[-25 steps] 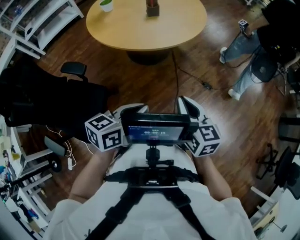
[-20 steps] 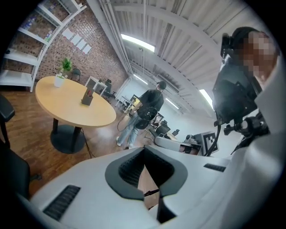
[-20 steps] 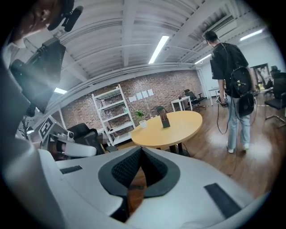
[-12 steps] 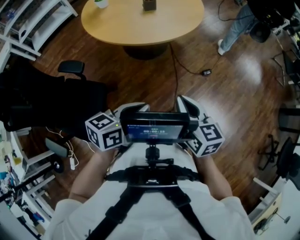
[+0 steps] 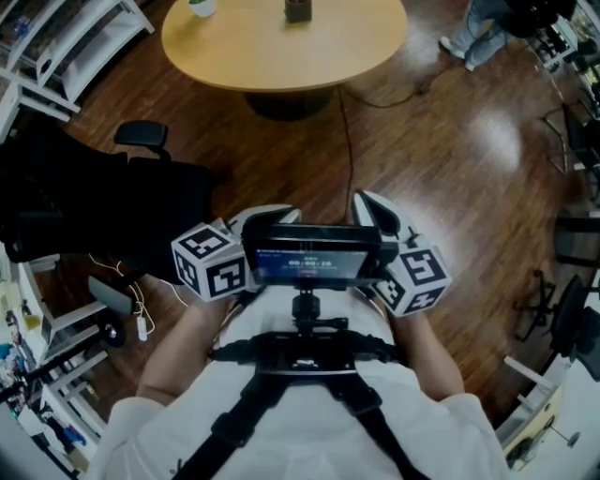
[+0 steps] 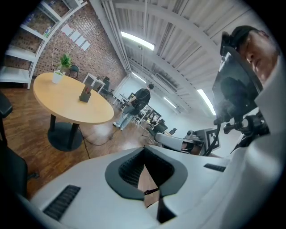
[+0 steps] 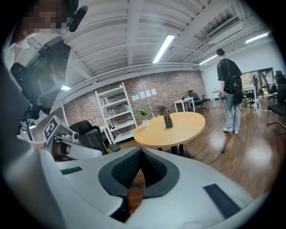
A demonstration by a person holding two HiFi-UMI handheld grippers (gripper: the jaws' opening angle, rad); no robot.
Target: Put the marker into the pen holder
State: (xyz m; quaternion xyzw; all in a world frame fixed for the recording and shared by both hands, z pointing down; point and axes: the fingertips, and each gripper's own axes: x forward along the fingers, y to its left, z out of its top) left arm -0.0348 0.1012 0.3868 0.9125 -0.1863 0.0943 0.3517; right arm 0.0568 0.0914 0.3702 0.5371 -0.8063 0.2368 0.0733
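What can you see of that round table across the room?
The round table has a smooth, light wood-look top on one dark central column with a round dark foot, standing on the wooden floor some way ahead of the person. On it stand a small plant in a white pot and a small dark holder; the rest is bare. A black cable runs over the floor from near its foot.

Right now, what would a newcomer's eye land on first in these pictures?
First, the round wooden table at the top of the head view, carrying a dark pen holder and a small potted plant. Nearer, the left gripper and right gripper, each with a checkered cube, sit close to the person's chest beside a dark screen, fingers together and empty.
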